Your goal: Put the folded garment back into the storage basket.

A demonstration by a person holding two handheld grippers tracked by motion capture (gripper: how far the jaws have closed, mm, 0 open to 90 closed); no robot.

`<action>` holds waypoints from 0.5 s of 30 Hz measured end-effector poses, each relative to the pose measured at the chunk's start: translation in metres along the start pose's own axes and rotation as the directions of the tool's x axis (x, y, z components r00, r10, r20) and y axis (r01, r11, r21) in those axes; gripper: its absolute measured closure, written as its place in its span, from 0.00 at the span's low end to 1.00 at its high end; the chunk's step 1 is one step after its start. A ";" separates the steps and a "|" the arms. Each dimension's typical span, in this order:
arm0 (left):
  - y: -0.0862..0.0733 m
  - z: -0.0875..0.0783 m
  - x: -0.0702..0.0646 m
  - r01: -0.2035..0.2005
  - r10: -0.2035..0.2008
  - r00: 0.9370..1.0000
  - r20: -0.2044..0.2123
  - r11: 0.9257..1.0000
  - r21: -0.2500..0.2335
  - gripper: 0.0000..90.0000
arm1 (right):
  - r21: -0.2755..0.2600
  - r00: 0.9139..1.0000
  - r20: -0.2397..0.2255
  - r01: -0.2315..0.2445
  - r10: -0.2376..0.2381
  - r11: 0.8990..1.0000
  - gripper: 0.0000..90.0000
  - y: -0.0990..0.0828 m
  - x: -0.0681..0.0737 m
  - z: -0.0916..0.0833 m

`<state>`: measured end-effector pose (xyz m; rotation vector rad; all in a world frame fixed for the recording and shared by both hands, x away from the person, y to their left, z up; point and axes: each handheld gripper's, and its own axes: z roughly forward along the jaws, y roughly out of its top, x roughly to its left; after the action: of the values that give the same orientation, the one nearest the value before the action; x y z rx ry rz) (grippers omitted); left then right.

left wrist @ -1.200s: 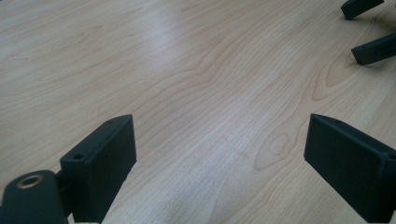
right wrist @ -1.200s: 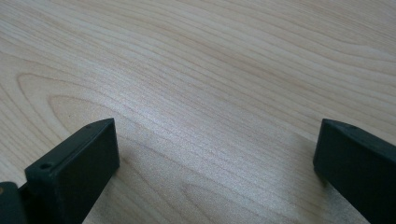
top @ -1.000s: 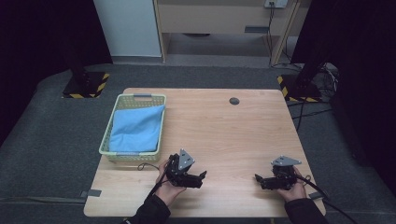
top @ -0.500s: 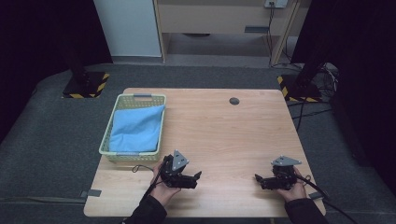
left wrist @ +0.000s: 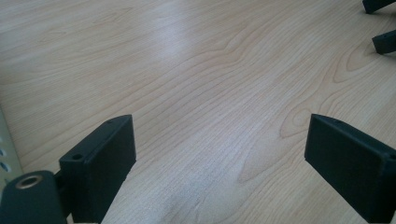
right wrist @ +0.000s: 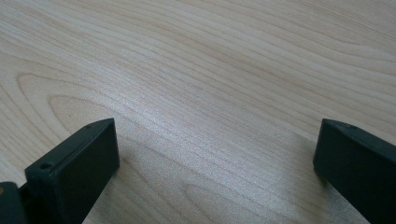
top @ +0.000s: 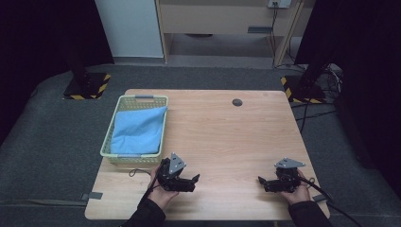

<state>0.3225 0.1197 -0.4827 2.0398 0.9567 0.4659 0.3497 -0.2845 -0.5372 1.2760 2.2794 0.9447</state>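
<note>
Far left of the table (top: pixel 222 137) — a pale green basket (top: pixel 113 130) stands at the left edge, a folded blue cloth (top: pixel 138 132) lying in it and covering its floor. The cloth's long axis runs away from the person, along the basket's length.

Left gripper (top: pixel 191 180) sits just past the basket's near right corner, low on the near part of the table, jaws pointing right toward the table's middle, so the cloth lies behind and to the side of them, not ahead. In the left gripper view the jaws stand wide apart over bare wood, nothing between them; a sliver of the basket's wall (left wrist: pixel 5 149) shows at the left border.

Right gripper (top: pixel 261 181) rests well apart at the near right, pointing left, toward the other gripper; in its own view the jaws are spread wide over bare wood.

Judgement — the left hand is much the nearer to the cloth. It would need to swing its jaws round toward the basket, then come down on the cloth's near edge over the rim.
</note>
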 end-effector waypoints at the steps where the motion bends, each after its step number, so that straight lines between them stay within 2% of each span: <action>1: 0.000 -0.001 0.001 0.002 -0.002 1.000 -0.002 1.000 0.001 0.09 | 0.000 1.000 0.000 0.000 0.000 1.000 0.00 0.000 0.000 0.000; 7: -0.005 -0.006 0.006 -0.002 0.002 1.000 -0.022 1.000 0.004 0.09 | 0.000 1.000 0.000 -0.001 0.001 1.000 0.00 0.000 0.000 0.000; 15: -0.009 -0.012 0.013 0.017 -0.017 0.999 -0.038 1.000 0.003 0.09 | 0.000 1.000 0.000 -0.001 0.001 1.000 0.00 0.000 0.000 0.000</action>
<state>0.3192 0.1396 -0.4833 2.0306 0.9974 0.4966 0.3496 -0.2845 -0.5371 1.2776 2.2793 0.9448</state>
